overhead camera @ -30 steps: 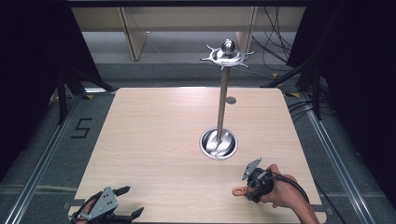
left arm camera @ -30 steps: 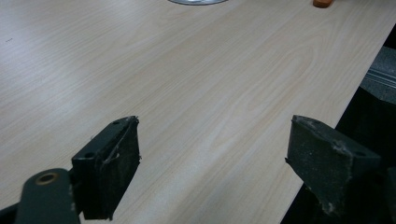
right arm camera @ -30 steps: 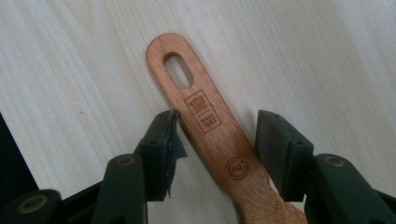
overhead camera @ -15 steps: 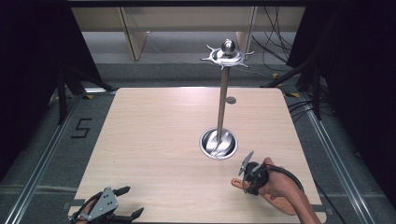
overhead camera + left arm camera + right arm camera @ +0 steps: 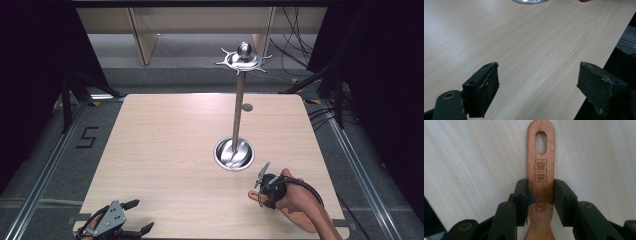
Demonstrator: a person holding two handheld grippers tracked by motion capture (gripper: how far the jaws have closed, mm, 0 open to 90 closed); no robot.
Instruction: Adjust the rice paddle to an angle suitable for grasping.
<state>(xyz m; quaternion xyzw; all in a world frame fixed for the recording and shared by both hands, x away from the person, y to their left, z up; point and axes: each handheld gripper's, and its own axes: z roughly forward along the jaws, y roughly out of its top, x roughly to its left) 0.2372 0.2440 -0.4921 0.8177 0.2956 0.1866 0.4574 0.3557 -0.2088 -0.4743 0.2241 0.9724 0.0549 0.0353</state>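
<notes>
A wooden utensil handle [image 5: 541, 170], with a hanging hole and an engraved stamp, lies along the pale table top. My right gripper [image 5: 540, 195] is shut on it, one pad on each edge. In the high view, a hand holds the right gripper [image 5: 264, 187] near the table's front right, and the handle's end [image 5: 252, 194] pokes out to its left. A metal stand has a round base dish [image 5: 233, 154], a tall pole and a hooked top [image 5: 243, 58], just beyond that gripper. My left gripper [image 5: 142, 216] sits at the front left edge, open and holding nothing [image 5: 539, 85].
The wooden table [image 5: 170, 145] has dark floor and metal rails on both sides. Cables lie at the back right. A small round mark [image 5: 247, 107] sits behind the pole. The stand's base rim [image 5: 530, 1] shows at the top of the left gripper view.
My right gripper, with the wooden handle in it, has shifted a little left and toward the stand's base. The left gripper has stayed in place.
</notes>
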